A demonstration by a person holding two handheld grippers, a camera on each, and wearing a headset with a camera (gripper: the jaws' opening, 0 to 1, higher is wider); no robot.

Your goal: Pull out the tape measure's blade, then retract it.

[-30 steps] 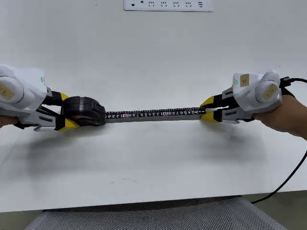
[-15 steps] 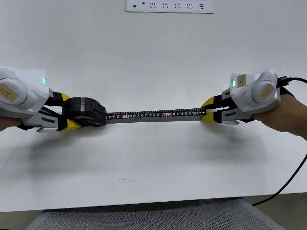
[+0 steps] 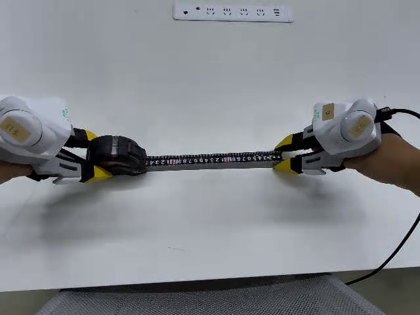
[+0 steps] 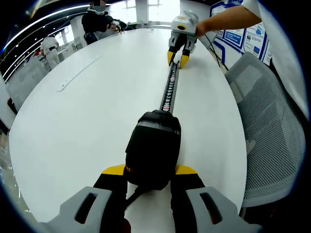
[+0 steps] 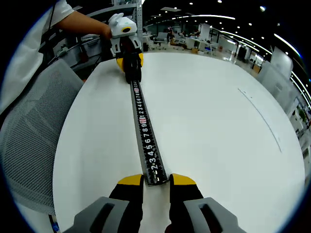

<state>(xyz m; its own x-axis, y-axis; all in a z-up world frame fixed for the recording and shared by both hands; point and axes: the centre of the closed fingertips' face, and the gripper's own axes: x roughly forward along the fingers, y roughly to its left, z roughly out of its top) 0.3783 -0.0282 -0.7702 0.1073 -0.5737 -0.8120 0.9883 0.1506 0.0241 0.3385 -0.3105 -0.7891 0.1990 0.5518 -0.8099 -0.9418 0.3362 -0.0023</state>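
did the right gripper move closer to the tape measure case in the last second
No. The right gripper, holding the blade, keeps its spacing from the tape measure case and the power strip; only the camera shifted.

Black tape measure case (image 3: 117,155); dark blade (image 3: 210,159), white numerals, seemingly some red; white table (image 3: 210,79).

place: open-plan office | cues: long white table (image 3: 210,85), mesh chair (image 4: 265,121) — ceiling light strips (image 5: 228,17), power strip (image 3: 233,11)
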